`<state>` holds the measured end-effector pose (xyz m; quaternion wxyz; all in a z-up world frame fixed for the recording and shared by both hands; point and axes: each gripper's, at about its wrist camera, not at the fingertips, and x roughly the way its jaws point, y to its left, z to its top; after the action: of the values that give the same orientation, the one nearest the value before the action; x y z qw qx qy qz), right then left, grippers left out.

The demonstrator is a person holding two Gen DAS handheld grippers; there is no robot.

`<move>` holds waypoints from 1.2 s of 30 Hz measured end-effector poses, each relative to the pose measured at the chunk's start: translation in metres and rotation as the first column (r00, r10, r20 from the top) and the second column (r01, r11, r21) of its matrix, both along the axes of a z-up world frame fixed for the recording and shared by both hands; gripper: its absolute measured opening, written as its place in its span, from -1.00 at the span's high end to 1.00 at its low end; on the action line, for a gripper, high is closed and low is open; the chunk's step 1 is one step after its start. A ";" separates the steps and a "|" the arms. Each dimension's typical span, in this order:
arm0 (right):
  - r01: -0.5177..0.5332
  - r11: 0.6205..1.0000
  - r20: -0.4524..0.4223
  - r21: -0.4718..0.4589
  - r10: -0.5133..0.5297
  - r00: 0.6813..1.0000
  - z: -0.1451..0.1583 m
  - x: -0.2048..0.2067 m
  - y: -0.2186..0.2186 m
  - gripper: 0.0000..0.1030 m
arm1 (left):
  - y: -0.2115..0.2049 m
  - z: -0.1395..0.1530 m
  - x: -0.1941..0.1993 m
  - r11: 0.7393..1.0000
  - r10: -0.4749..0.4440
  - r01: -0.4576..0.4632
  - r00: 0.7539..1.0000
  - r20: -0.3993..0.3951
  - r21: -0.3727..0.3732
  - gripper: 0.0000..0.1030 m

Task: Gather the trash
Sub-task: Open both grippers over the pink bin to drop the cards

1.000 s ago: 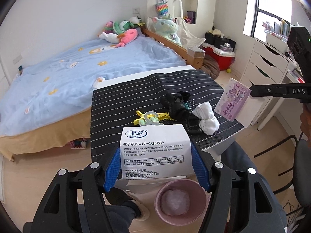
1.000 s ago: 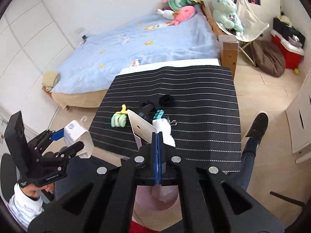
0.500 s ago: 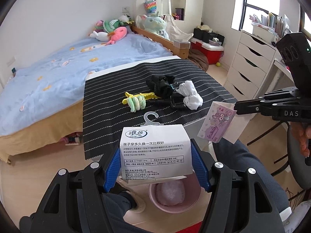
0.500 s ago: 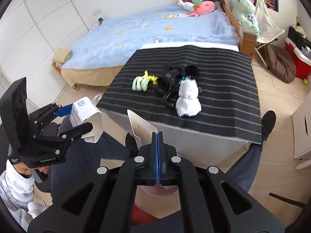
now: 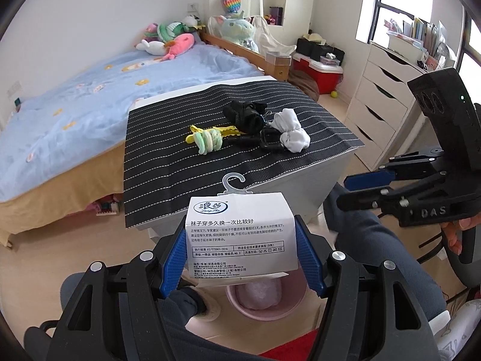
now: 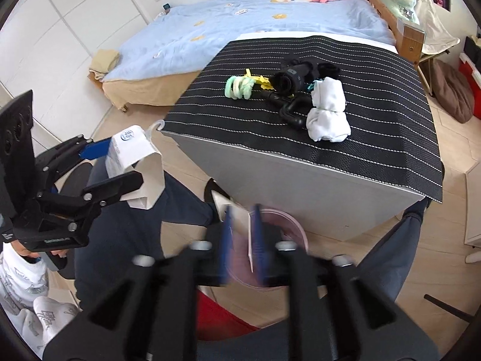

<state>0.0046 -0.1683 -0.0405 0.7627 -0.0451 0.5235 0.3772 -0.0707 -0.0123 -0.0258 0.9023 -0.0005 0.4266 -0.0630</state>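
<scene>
My left gripper point(image 5: 242, 248) clamps the white sock label point(image 5: 240, 234) over the pink bin point(image 5: 261, 308). My right gripper point(image 6: 242, 234), motion-blurred, is opening; a white card point(image 6: 240, 219) sits loose between its pads above the bin, edges indistinct.

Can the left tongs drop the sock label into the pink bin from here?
Probably yes: the left tongs hold the sock label almost directly over the pink bin, and nothing shows between them.
</scene>
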 end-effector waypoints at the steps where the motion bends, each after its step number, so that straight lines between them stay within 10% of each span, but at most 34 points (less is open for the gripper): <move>1: 0.004 1.000 -0.008 0.023 -0.004 1.000 -0.001 0.000 -0.002 -0.72 | 0.000 -0.001 0.000 1.000 -0.001 0.001 1.000 -0.002 0.000 -0.23; 36: 0.151 0.989 0.105 -0.001 -0.150 0.983 0.017 0.002 -0.049 -0.92 | -0.043 -0.017 -0.002 0.990 -0.141 0.141 0.989 -0.045 -0.001 -0.25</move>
<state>0.0067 -0.2176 -0.0232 0.8151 -0.0284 0.4866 0.3132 -0.0722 -0.0552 -0.0423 0.8857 0.0294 0.4458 -0.1261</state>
